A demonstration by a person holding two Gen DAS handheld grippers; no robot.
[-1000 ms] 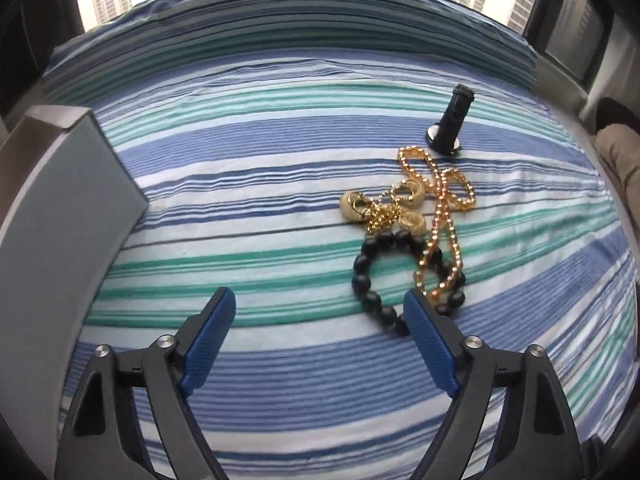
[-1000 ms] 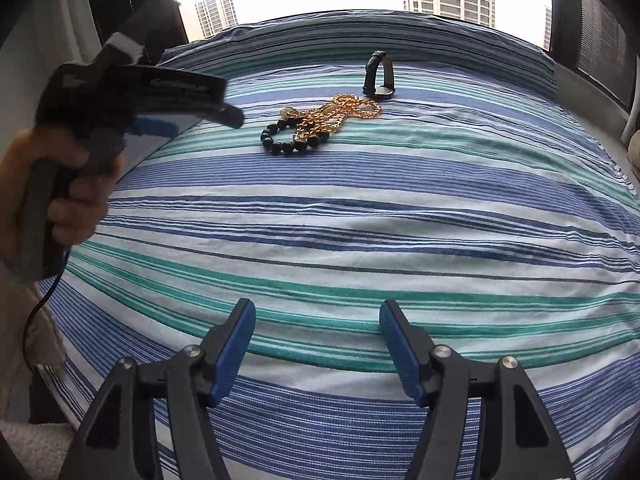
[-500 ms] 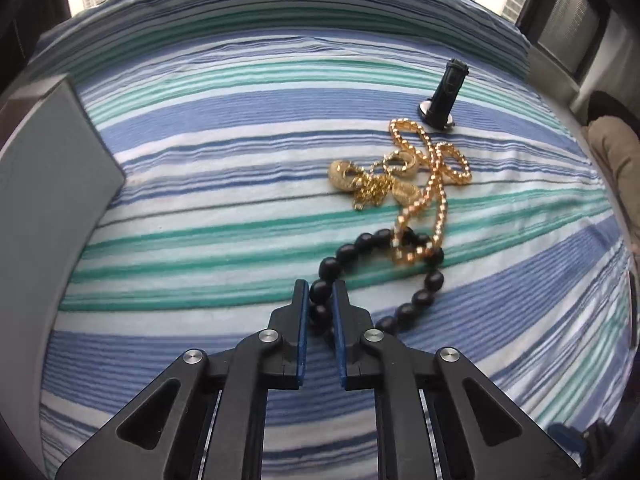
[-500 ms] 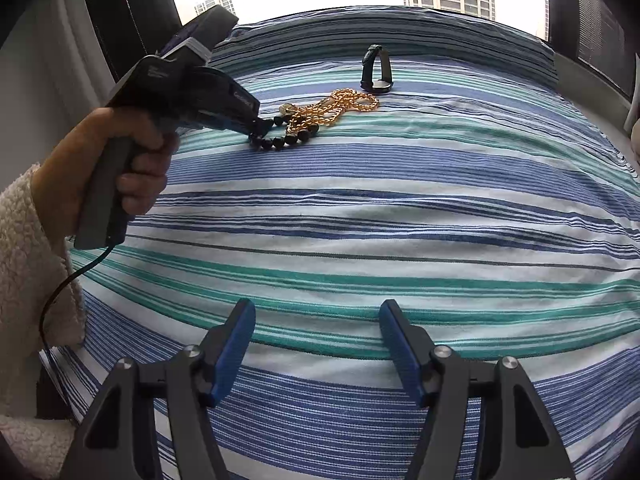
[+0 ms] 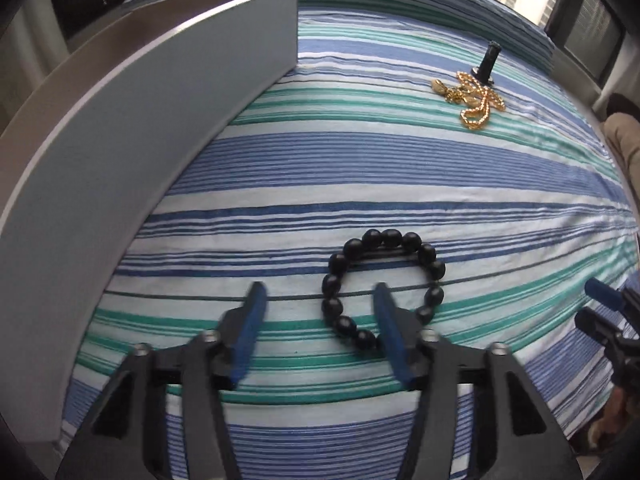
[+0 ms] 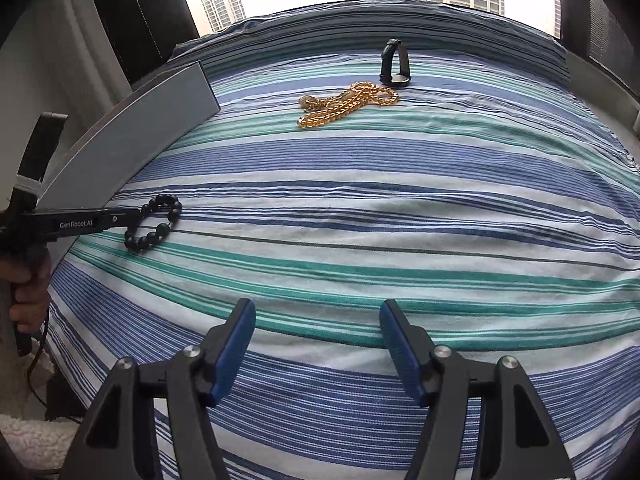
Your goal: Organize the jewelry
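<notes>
A black bead bracelet (image 5: 384, 288) lies flat on the striped bedspread, right in front of my left gripper (image 5: 320, 300), which is open; its right finger overlaps the bracelet's near edge. The bracelet also shows in the right wrist view (image 6: 154, 222) beside the left gripper's tip. A pile of gold chains (image 5: 474, 98) lies far off, also in the right wrist view (image 6: 346, 104). A black watch (image 6: 394, 66) stands behind the chains. My right gripper (image 6: 318, 320) is open and empty over the near bedspread.
A grey box (image 5: 140, 128) stands along the left side of the bed, also in the right wrist view (image 6: 132, 140). The striped bedspread (image 6: 400, 200) covers the whole surface. Windows and dark frames are behind the bed.
My left gripper shut on the black bracelet, pulled it away from the gold chains toward the near left by the grey box, and has opened, leaving it on the bedspread. The right gripper stayed still.
</notes>
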